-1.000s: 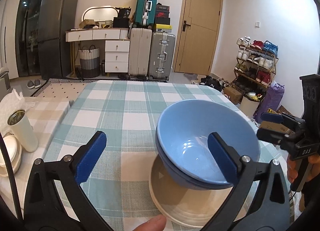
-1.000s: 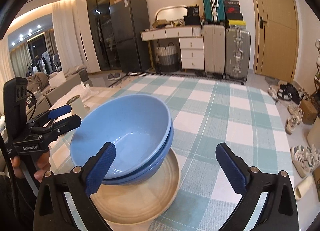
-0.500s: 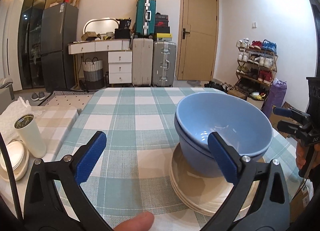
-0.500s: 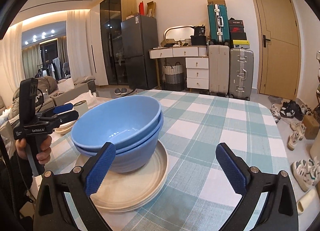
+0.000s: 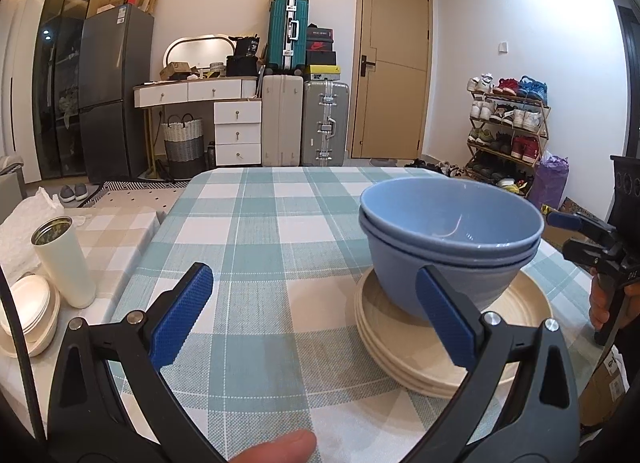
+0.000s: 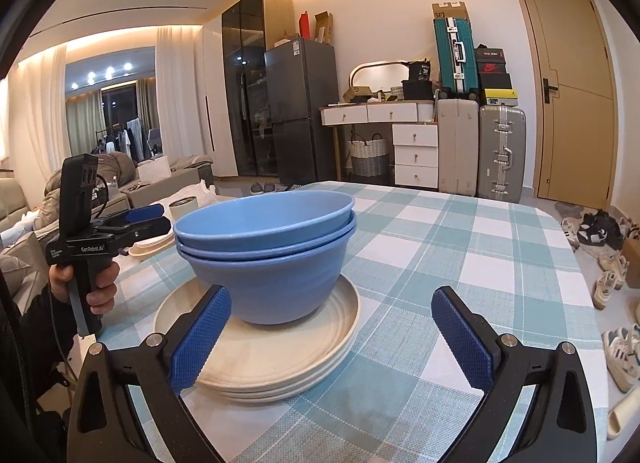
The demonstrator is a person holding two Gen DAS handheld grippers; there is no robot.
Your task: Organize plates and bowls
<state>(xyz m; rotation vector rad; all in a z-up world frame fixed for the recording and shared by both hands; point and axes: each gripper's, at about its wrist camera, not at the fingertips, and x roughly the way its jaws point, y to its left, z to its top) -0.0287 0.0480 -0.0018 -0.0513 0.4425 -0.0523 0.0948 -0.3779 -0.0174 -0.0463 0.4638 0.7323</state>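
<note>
Checked cloth in green and white covers the table (image 6: pixel 460 263) under both tools. Left gripper (image 5: pixel 316 315) and right gripper (image 6: pixel 332 339) are both spread wide and hold nothing. Just ahead of the right one, near its left finger, blue bowls (image 6: pixel 268 255) sit nested on stacked cream plates (image 6: pixel 280 355). These look stiff, glazed, probably heavy and breakable; I would take them by the rim. Farther off stand suitcases (image 6: pixel 500 151).

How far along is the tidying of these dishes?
Mostly done, it seems: two blue bowls sit nested on the stacked cream plates. Both tongs, left and right, are open and hold nothing. White dishes beside the table may remain.
</note>
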